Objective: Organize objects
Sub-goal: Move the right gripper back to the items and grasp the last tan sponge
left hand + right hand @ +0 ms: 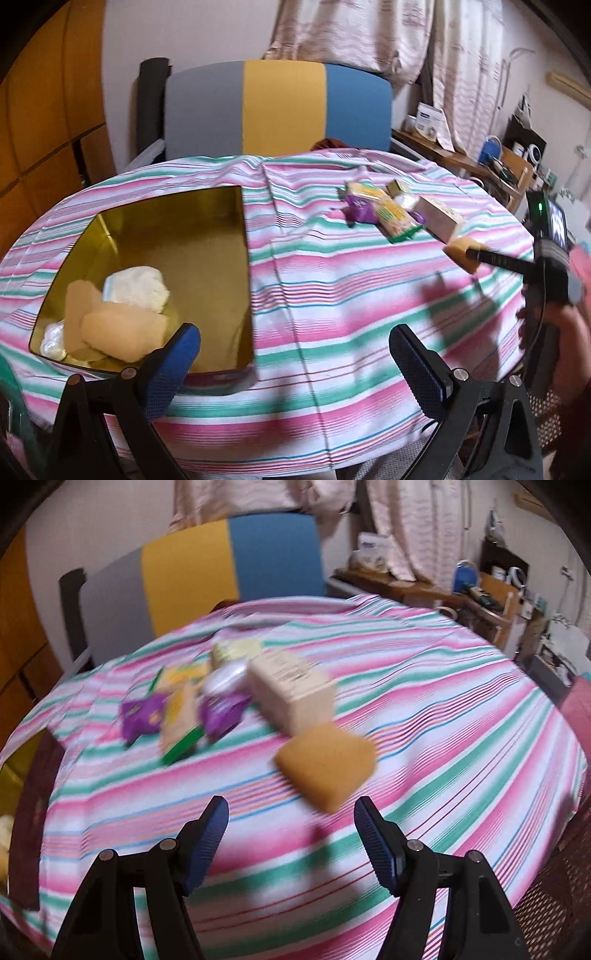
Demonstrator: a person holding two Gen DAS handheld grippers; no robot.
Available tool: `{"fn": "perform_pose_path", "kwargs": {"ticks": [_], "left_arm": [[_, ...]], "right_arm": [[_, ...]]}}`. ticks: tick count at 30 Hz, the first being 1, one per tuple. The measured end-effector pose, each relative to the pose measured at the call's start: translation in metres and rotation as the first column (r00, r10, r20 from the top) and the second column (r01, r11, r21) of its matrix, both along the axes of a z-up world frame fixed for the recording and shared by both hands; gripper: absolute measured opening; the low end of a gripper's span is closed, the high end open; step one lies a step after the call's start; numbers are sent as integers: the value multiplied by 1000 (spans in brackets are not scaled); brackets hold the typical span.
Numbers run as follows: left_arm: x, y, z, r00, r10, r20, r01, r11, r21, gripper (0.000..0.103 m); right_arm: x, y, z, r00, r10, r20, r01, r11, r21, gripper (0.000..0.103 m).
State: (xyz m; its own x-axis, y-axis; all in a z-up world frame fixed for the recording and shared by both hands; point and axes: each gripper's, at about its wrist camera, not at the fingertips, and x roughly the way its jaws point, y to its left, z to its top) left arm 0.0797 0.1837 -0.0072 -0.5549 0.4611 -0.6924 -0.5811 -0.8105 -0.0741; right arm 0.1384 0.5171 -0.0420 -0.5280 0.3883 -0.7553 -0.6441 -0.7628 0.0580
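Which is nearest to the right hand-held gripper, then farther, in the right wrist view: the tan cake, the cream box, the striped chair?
From the right hand-held gripper:
1. Tan cake, just ahead, slightly right.
2. Cream box, behind the cake.
3. Striped chair, beyond the table's far edge.

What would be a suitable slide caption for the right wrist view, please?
Open right hand-held gripper approaching a tan snack packet beside a cream box on the striped tablecloth.

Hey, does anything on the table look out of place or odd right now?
Mainly the leftovers: a loose pile of snack packets and a beige box lies jumbled on the striped cloth, outside the gold tin. A tan pastry sits apart, beside the right gripper.
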Motion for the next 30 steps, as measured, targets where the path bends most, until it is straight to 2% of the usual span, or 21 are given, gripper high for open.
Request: {"fn": "perform_pose_path", "kwargs": {"ticks": [6, 12, 15, 19, 22, 25, 28, 30], "left_arm": [[10, 18, -9, 998, -55, 33, 56, 998, -22, 103], [16, 27, -15, 996, -79, 46, 81, 996, -48, 103], [17, 31, -18, 995, -86, 52, 89, 994, -55, 103], [15, 36, -21, 994, -88, 62, 92, 994, -64, 103], [14, 39, -23, 994, -91, 68, 96, 993, -71, 103], [15, 42, -25, 992, -100, 72, 106, 991, -78, 103], [16, 45, -25, 992, -102, 73, 107, 991, -80, 103], [15, 48, -26, 992, -102, 77, 108, 991, -79, 103]], "right_arm": [[-4, 42, -1, 1000, 6, -16, -5, 1000, 10, 72], [-11, 76, -14, 999, 7, -47, -9, 998, -59, 72], [-11, 82, -22, 996, 20, -81, -30, 991, -129, 72], [-12, 75, -30, 995, 54, -83, -66, 986, -150, 72], [-15, 62, -32, 994, 102, -49, -106, 989, -98, 74], [-20, 49, -33, 987, 159, 21, -159, 987, 2, 74], [-29, 39, -37, 972, 208, 107, -218, 971, 95, 74], [-31, 34, -41, 962, 239, 132, -254, 960, 119, 74]]}}
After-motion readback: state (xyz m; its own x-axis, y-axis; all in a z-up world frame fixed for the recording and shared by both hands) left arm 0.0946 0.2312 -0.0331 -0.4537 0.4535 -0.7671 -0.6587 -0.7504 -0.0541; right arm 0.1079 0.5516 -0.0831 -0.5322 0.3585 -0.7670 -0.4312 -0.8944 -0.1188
